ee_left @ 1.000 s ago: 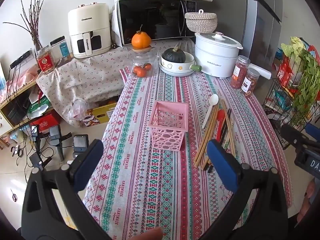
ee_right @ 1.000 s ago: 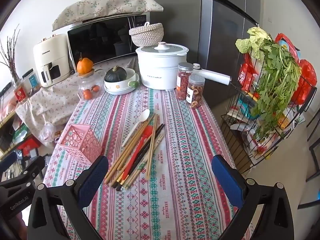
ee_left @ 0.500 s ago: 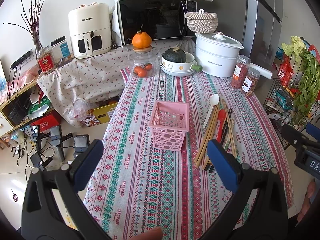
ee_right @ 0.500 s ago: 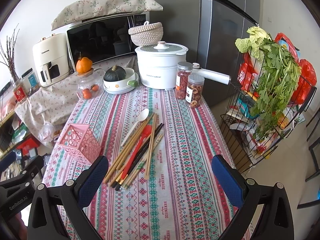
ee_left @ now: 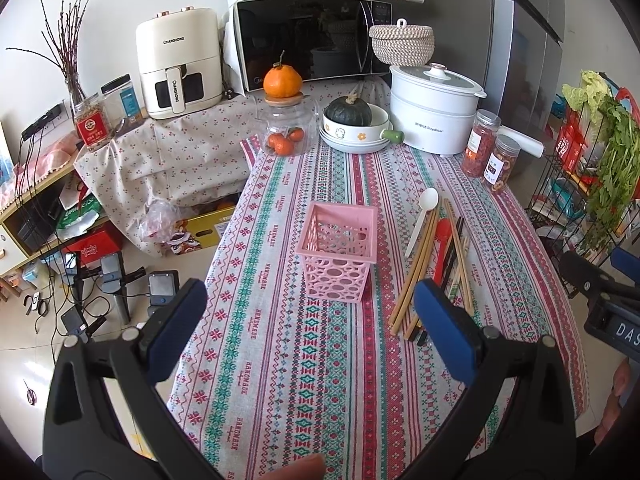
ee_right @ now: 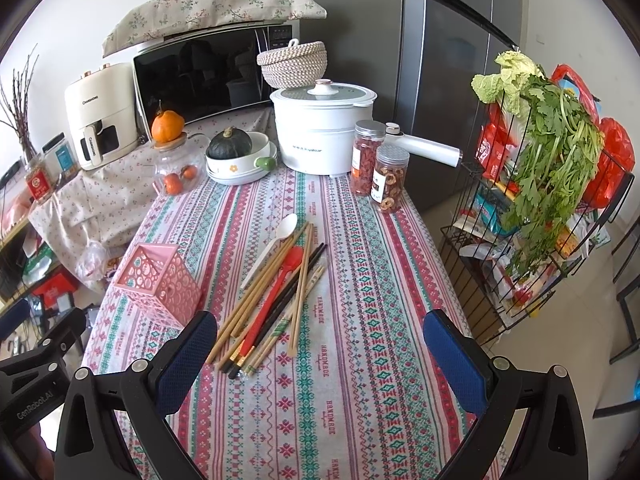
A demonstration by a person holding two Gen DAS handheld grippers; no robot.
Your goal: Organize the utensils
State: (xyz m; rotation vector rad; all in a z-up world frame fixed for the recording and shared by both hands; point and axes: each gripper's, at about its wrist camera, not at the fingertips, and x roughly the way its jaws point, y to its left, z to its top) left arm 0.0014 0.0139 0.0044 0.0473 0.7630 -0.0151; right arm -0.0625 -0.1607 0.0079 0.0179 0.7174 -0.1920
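wooden chopsticks [ee_right: 262, 294] lie with a red plastic spoon [ee_right: 280, 280] at 3 o'clock of the pink perforated plastic basket [ee_left: 338, 256]; i hold both the left gripper [ee_left: 310, 312] and the right gripper [ee_right: 320, 344] wide and empty.

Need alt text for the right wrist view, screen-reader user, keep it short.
The open right gripper hovers over a striped tablecloth, empty, with a loose pile of chopsticks, a red spoon and a white spoon just ahead. A pink basket stands left of the pile; a white cooker and two jars sit at the far end.
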